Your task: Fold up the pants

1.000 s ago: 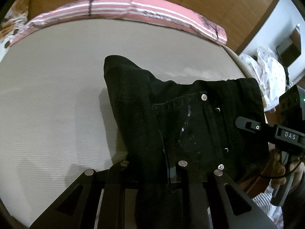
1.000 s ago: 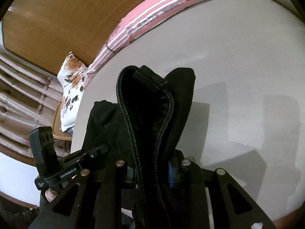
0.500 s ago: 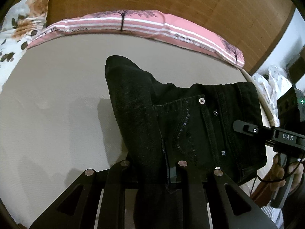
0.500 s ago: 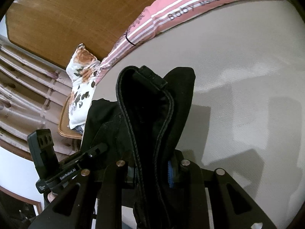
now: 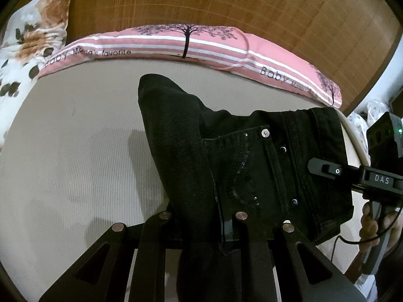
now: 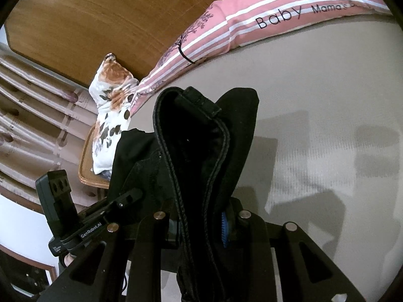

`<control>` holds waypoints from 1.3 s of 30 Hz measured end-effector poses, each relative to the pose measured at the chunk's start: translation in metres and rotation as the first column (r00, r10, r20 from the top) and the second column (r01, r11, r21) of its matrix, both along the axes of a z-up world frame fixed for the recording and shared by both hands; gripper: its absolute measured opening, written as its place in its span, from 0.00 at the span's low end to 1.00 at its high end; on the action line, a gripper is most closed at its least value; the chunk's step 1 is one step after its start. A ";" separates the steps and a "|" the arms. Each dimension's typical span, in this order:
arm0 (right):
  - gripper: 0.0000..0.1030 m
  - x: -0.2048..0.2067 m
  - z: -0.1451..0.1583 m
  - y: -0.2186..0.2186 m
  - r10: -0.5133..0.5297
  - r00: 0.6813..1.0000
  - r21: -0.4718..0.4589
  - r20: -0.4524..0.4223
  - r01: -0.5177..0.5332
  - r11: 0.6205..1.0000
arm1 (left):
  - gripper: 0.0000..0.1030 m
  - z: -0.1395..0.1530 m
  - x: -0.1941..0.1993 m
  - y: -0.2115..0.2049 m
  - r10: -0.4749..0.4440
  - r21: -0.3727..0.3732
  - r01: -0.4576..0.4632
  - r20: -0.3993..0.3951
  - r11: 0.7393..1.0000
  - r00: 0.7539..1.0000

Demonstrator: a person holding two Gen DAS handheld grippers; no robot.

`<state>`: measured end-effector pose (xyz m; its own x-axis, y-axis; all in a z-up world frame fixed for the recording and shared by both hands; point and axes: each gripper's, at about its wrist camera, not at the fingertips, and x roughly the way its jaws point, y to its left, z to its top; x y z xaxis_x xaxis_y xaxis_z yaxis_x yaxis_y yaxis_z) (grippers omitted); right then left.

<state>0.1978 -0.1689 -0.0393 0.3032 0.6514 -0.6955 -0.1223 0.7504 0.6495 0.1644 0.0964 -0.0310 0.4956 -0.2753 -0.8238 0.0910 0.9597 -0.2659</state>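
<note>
Black denim pants (image 5: 241, 161) hang stretched between both grippers above a beige mattress (image 5: 75, 156). My left gripper (image 5: 204, 222) is shut on one corner of the waistband, cloth bunched between its fingers. The pocket with rivets and sequins faces the left wrist camera. At the right edge of that view the right gripper (image 5: 325, 170) pinches the other side, a hand under it. In the right wrist view my right gripper (image 6: 201, 217) is shut on the folded waistband (image 6: 194, 136) with a belt loop. The left gripper (image 6: 126, 197) shows at lower left there.
A pink striped pillow (image 5: 201, 45) lies along the far edge of the mattress, against a wooden headboard (image 5: 226, 2). A floral pillow (image 5: 32, 32) sits at the left corner. Striped curtains (image 6: 32, 115) hang beyond the bed. White bags (image 5: 370, 118) lie off the right side.
Both grippers have carried the pants across the bed toward the headboard; the pink pillow and floral pillow now look closer and larger. The grips on the pants are unchanged.
</note>
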 end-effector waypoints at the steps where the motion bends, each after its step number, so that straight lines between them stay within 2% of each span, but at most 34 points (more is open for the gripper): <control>1: 0.21 0.003 -0.001 0.000 -0.004 1.000 0.003 -0.001 0.004 1.000 | 0.17 0.000 0.005 -0.001 -0.003 0.000 0.003 0.001 1.000 1.000; 8: 0.21 0.028 -0.003 -0.013 -0.037 0.999 0.009 -0.001 0.037 0.999 | 0.17 -0.002 0.040 -0.009 -0.024 -0.025 0.024 -0.004 0.999 1.000; 14: 0.21 0.056 -0.002 -0.018 -0.054 0.999 -0.002 0.003 0.054 0.999 | 0.17 -0.003 0.069 -0.011 -0.016 -0.011 0.016 0.005 1.000 1.000; 19: 0.21 0.075 -0.008 -0.015 -0.056 0.998 -0.004 0.002 0.056 0.998 | 0.17 -0.012 0.086 -0.005 -0.009 -0.006 0.009 -0.002 1.000 1.000; 22: 0.21 0.081 -0.014 -0.014 -0.052 0.999 -0.025 0.003 0.053 0.998 | 0.18 -0.028 0.093 -0.004 -0.019 0.015 0.019 -0.016 1.000 1.000; 23: 0.21 0.082 -0.017 -0.015 -0.053 0.999 -0.036 0.002 0.053 0.998 | 0.19 -0.034 0.095 -0.003 -0.016 0.023 0.017 -0.024 1.000 1.000; 25: 0.21 0.086 -0.026 -0.016 -0.058 0.998 -0.063 -0.004 0.058 0.996 | 0.30 -0.048 0.097 0.001 0.001 0.021 0.000 -0.038 1.000 0.999; 28: 0.33 0.088 -0.038 -0.016 -0.077 0.997 -0.139 -0.002 0.076 0.987 | 0.42 -0.058 0.095 0.007 0.022 0.012 -0.021 -0.037 1.000 0.999; 30: 0.43 0.086 -0.041 -0.010 -0.057 0.998 -0.204 0.033 0.062 0.977 | 0.46 -0.061 0.093 0.009 0.025 0.009 -0.025 -0.025 1.000 0.999; 31: 0.45 0.084 -0.040 -0.008 -0.053 0.997 -0.235 0.051 0.064 0.970 | 0.50 -0.062 0.092 0.009 0.030 0.016 -0.030 -0.015 0.999 0.999; 34: 0.50 0.082 -0.042 -0.008 -0.065 0.996 -0.258 0.062 0.079 0.963 | 0.53 -0.060 0.084 0.006 0.032 0.053 -0.032 0.010 0.998 0.999; 39: 0.50 0.064 -0.038 -0.011 -0.063 0.995 -0.290 0.072 0.081 0.954 | 0.56 -0.057 0.059 -0.001 0.007 0.143 -0.013 0.049 0.990 0.999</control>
